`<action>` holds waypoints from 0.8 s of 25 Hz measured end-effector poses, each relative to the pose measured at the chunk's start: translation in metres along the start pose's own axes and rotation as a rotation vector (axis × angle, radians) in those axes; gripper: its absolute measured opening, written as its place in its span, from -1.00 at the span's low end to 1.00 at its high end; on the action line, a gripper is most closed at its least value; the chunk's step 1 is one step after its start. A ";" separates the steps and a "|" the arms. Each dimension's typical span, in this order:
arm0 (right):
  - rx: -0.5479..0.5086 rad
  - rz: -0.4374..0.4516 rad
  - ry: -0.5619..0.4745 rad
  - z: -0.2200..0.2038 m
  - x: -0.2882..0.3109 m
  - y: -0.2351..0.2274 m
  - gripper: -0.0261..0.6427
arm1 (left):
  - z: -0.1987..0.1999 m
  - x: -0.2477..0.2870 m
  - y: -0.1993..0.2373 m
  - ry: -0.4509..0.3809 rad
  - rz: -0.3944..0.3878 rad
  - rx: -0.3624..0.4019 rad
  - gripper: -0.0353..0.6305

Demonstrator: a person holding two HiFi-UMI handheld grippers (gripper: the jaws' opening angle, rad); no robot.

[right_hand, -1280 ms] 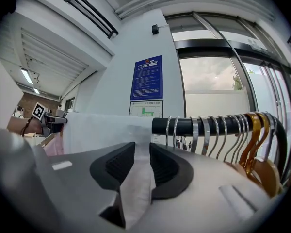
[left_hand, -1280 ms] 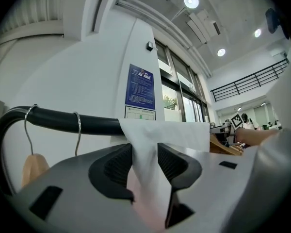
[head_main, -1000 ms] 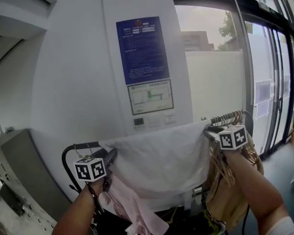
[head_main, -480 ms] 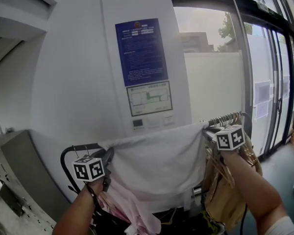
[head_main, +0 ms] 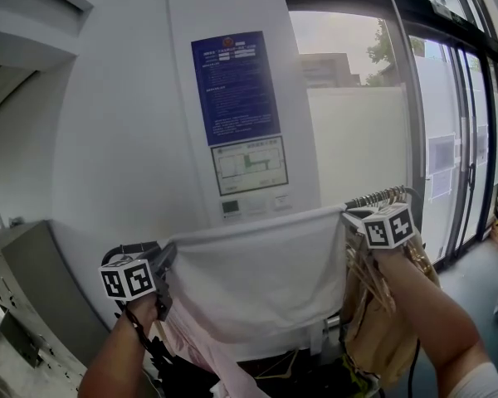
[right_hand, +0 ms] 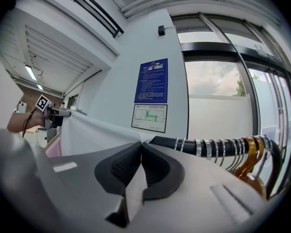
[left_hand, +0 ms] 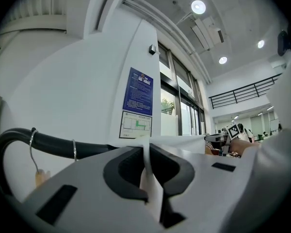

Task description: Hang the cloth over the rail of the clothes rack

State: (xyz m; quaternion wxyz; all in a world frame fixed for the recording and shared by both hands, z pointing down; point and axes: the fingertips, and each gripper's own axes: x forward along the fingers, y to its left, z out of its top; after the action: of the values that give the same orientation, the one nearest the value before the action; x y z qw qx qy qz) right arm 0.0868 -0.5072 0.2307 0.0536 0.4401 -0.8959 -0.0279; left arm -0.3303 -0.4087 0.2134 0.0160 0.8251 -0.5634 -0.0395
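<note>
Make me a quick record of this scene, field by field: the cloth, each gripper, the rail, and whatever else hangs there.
cloth: white cloth, spread wide between the two grippers
left: left gripper, jaws have just been closing and now pinch the cloth's left corner
right: right gripper, shut on the cloth's right corner
rail: black rail, level with the cloth's top edge; cannot tell whether the cloth lies over it
hangers: hangers bunched at the rail's right end
other: pink garment hanging below the cloth
</note>
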 end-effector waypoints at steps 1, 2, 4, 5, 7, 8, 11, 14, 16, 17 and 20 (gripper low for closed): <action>-0.005 -0.004 -0.004 0.003 -0.002 -0.001 -0.90 | 0.001 -0.002 0.001 0.000 0.000 -0.010 -0.84; -0.010 -0.007 -0.010 0.007 -0.004 -0.001 -0.90 | 0.002 -0.005 0.003 -0.002 0.002 -0.022 -0.84; -0.014 -0.009 -0.015 0.011 -0.005 0.000 -0.90 | 0.003 -0.011 0.008 -0.009 0.011 -0.044 -0.84; -0.012 -0.007 -0.014 0.010 -0.004 0.001 -0.90 | 0.004 -0.014 0.011 -0.012 0.015 -0.051 -0.83; -0.006 -0.003 -0.007 0.007 -0.003 0.003 -0.91 | 0.004 -0.019 0.018 -0.016 0.025 -0.064 -0.83; -0.004 -0.011 -0.004 0.005 -0.003 0.002 -0.91 | 0.004 -0.022 0.023 -0.018 0.037 -0.073 -0.83; 0.024 -0.062 -0.015 0.002 -0.009 -0.016 -0.92 | 0.002 -0.040 0.057 -0.035 0.121 -0.114 -0.84; 0.017 -0.032 -0.001 0.000 -0.011 -0.014 -0.92 | -0.010 -0.048 0.075 -0.020 0.151 -0.124 -0.85; -0.014 0.003 0.015 -0.004 -0.004 0.001 -0.92 | -0.014 -0.045 0.072 -0.018 0.146 -0.118 -0.85; -0.016 0.021 0.020 -0.007 0.001 0.008 -0.92 | -0.015 -0.044 0.070 -0.022 0.143 -0.116 -0.85; 0.015 0.079 0.015 -0.011 0.011 0.021 -0.91 | -0.012 -0.041 0.068 -0.027 0.136 -0.115 -0.85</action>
State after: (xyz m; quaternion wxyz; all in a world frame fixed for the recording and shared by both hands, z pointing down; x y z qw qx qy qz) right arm 0.0652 -0.5027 0.2439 0.0579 0.4051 -0.9123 -0.0158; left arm -0.4071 -0.3952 0.2320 0.0584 0.7820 -0.6152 -0.0817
